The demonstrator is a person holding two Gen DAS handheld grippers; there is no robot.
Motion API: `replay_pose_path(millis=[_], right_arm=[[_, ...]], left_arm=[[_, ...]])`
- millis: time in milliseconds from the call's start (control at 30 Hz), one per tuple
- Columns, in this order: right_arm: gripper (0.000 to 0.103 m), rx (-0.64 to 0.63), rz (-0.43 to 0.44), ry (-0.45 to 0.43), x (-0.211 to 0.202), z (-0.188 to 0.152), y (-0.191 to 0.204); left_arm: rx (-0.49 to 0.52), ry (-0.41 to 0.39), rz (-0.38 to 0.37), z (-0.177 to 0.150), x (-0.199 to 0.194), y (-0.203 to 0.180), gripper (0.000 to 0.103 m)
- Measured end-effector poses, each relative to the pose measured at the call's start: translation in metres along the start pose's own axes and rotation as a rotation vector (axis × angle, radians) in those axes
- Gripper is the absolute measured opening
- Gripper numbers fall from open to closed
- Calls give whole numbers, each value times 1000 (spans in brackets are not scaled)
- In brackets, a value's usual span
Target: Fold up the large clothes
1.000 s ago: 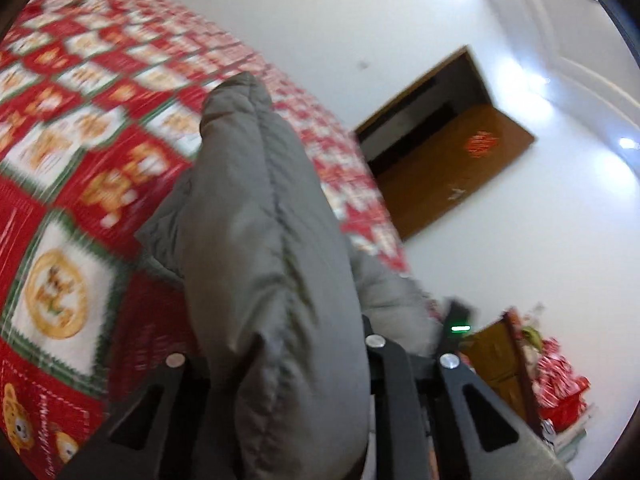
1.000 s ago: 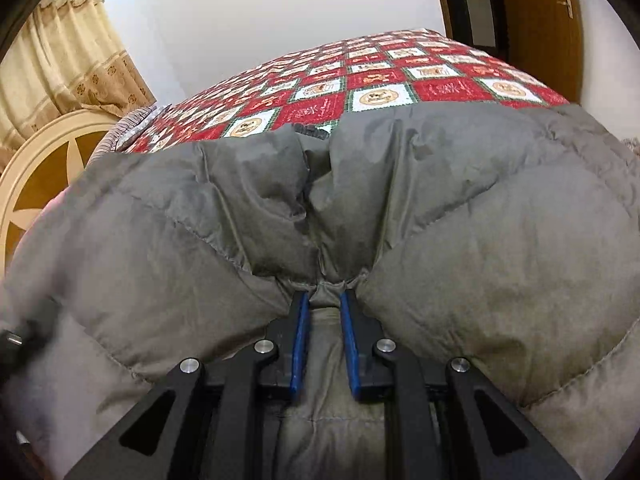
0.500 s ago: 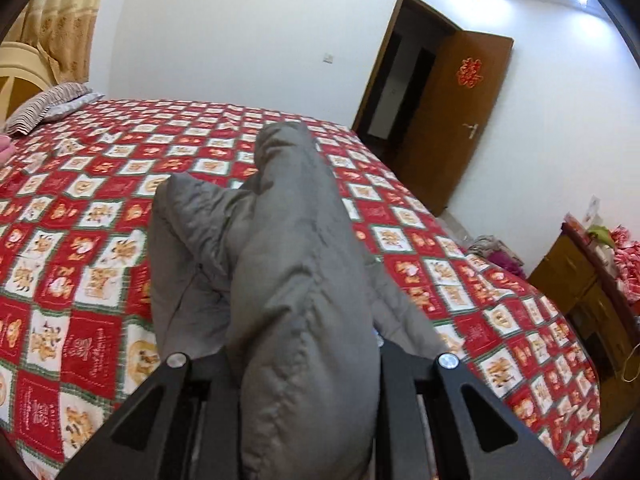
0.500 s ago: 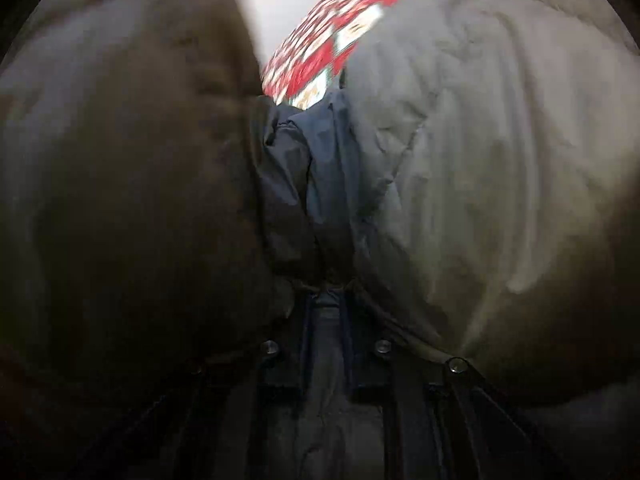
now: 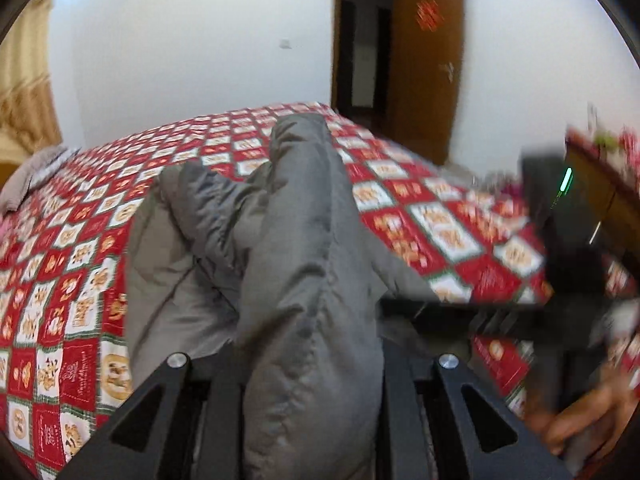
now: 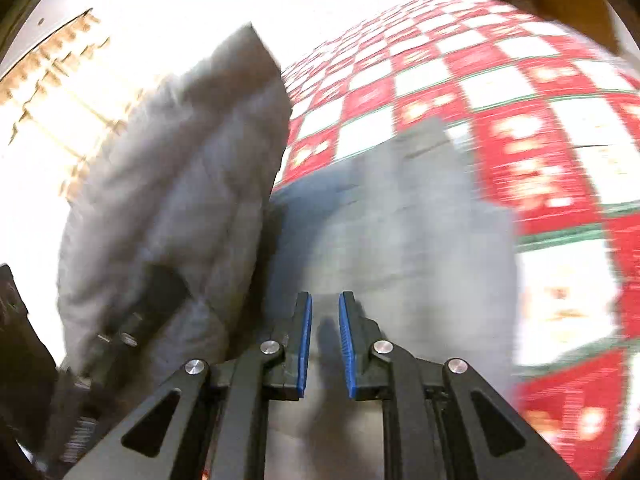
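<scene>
Garment: a grey padded jacket (image 5: 304, 264) lay partly on the red checked bedspread (image 5: 72, 264), partly lifted off it.
Left gripper (image 5: 312, 408): clenched on a thick fold of the jacket, which filled the space between its two fingers and hid the pads.
Jacket's long axis: from the left gripper it ran straight ahead, away along the fingers and down onto the bed, with a looser flap spread to that gripper's left.
Right gripper (image 6: 323, 336): nearly closed, a narrow gap between the blue pads (image 6: 305, 340); nothing sat between them, so it held no cloth.
Jacket from the right gripper: flat grey cloth (image 6: 400, 240) lay just ahead of and under the fingertips; the raised fold (image 6: 176, 200) stood to its left.
Nearer hand: the left already had the fold; the right looked free to take a new edge, probably the flat part ahead.
</scene>
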State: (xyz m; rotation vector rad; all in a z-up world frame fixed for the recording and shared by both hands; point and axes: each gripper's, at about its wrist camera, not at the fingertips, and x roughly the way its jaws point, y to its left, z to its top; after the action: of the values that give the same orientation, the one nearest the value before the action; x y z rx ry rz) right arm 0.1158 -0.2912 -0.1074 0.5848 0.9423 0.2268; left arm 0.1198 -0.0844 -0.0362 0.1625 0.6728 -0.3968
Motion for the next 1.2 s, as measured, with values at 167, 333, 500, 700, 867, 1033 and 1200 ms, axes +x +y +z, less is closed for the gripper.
replay_pose_path(millis=[167, 333, 500, 700, 867, 1033, 1200], right_arm=[[15, 40, -51, -40, -26, 0, -34], [36, 31, -44, -44, -42, 6, -41], [70, -6, 1, -48, -55, 19, -26], [77, -160, -26, 122, -22, 46, 21], [78, -355, -111, 253, 17, 44, 56], [26, -482, -190, 275, 26, 34, 51], [19, -288, -57, 199, -1, 36, 10]], left_arm=[[133, 35, 40, -18, 22, -38, 20], [204, 30, 55, -32, 32, -57, 24], [330, -8, 113, -51, 34, -79, 25], [385, -31, 116, -65, 29, -86, 25], [457, -36, 104, -74, 24, -89, 31], [469, -6, -45, -75, -11, -69, 74], [367, -51, -284, -74, -87, -11, 101]])
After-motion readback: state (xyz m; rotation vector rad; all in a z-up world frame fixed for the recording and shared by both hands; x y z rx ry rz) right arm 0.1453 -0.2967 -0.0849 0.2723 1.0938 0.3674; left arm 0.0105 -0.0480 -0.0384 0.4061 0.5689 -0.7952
